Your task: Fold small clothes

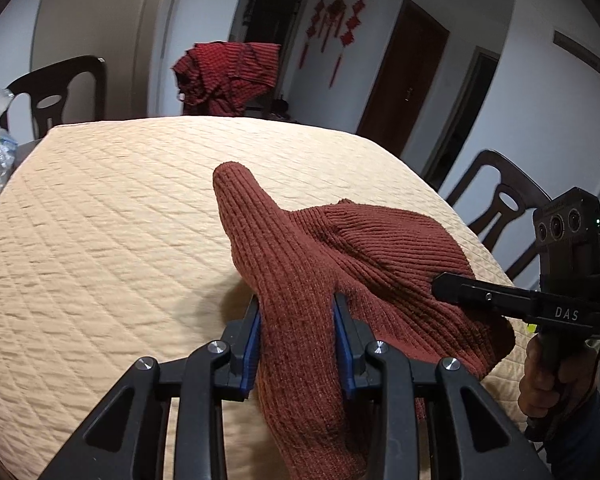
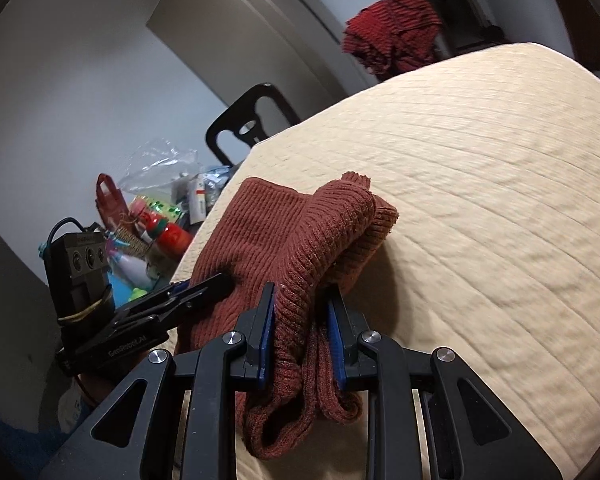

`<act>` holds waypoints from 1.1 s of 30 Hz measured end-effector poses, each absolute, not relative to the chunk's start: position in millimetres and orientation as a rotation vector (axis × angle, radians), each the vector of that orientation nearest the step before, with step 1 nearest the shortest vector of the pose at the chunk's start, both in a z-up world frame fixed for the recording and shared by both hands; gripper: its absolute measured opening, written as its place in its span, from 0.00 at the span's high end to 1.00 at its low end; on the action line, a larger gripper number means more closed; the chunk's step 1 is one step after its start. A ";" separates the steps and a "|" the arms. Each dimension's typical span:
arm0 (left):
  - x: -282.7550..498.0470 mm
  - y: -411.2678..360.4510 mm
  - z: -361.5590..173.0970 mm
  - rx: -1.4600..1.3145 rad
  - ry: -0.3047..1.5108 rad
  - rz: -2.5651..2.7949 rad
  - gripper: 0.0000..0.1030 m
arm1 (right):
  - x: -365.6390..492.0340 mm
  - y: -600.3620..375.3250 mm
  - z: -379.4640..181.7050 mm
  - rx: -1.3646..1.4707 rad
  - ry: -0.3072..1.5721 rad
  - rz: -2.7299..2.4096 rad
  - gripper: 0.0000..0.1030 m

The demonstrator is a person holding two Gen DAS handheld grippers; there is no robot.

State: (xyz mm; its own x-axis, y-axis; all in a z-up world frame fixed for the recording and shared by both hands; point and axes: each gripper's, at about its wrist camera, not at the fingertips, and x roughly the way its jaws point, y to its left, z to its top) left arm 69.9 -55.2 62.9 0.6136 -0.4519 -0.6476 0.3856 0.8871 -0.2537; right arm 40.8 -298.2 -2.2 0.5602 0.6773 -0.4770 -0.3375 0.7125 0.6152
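The quilted beige table cover [image 1: 112, 216] lay bare ahead. My left gripper [image 1: 296, 340] and right gripper [image 2: 300, 332] each pinched the rust knit garment [image 1: 340, 248] — 2 grips, near edge lifted. I judged level, even hands would fold it cleanly.

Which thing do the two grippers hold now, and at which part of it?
Both hold the rust-brown ribbed knit garment. The left gripper pinches a bunched fold near its edge; the right gripper pinches a bunched ribbed edge on the other side.
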 end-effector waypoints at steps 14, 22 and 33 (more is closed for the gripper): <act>110.4 31.5 66.5 -0.106 0.742 -0.377 0.67 | 97.4 -202.9 2.8 0.430 0.768 0.770 0.77; 132.9 64.0 54.0 -0.142 0.762 -0.360 0.67 | 121.9 -175.0 -3.2 0.439 0.778 0.795 0.77; 132.0 96.0 18.1 -0.260 0.835 -0.295 0.58 | 128.6 -182.4 -34.2 0.419 0.852 0.721 0.73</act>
